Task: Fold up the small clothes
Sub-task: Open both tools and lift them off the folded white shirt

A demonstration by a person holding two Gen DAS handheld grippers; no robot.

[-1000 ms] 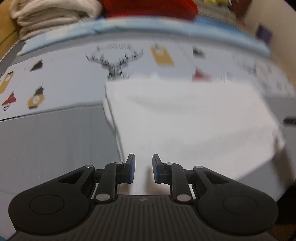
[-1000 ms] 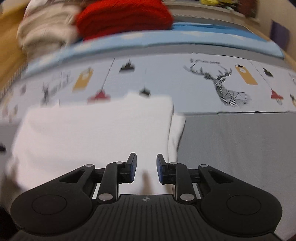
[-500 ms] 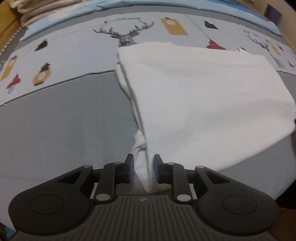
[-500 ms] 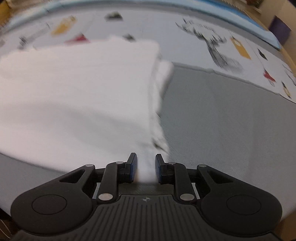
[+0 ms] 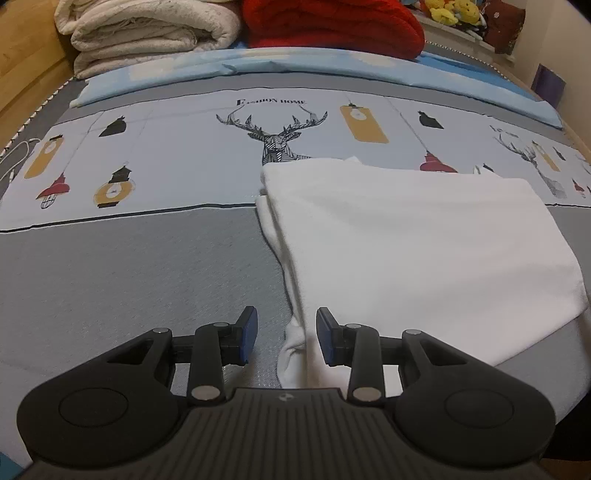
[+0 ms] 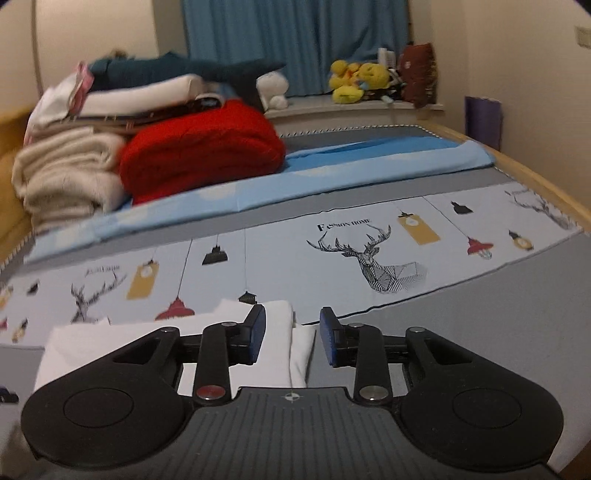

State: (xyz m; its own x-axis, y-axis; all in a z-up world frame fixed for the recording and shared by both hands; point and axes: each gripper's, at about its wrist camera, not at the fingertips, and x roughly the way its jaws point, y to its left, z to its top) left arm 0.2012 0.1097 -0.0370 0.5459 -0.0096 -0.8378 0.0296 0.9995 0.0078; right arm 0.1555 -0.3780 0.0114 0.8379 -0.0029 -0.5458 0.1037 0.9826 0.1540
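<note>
A white garment point(image 5: 413, 236) lies folded flat on the bed's grey and deer-print cover point(image 5: 129, 266). Its left folded edge runs down toward my left gripper point(image 5: 287, 334), which is open, with the garment's near left corner lying loose between the blue pads. In the right wrist view the same garment point(image 6: 147, 343) lies low at the left, partly hidden behind the gripper body. My right gripper point(image 6: 292, 334) is open and lifted, with the garment's right edge showing below, between the pads.
A cream blanket stack point(image 5: 147, 33) and a red folded blanket point(image 6: 199, 155) lie at the head of the bed on a blue sheet point(image 6: 369, 162). Yellow plush toys point(image 6: 354, 81) sit on a ledge under blue curtains. A wooden bed frame point(image 6: 535, 173) runs along the right.
Both grippers have opened and let go of the garment's near corners. The right gripper has risen and tilted up toward the head of the bed. The garment now lies flat.
</note>
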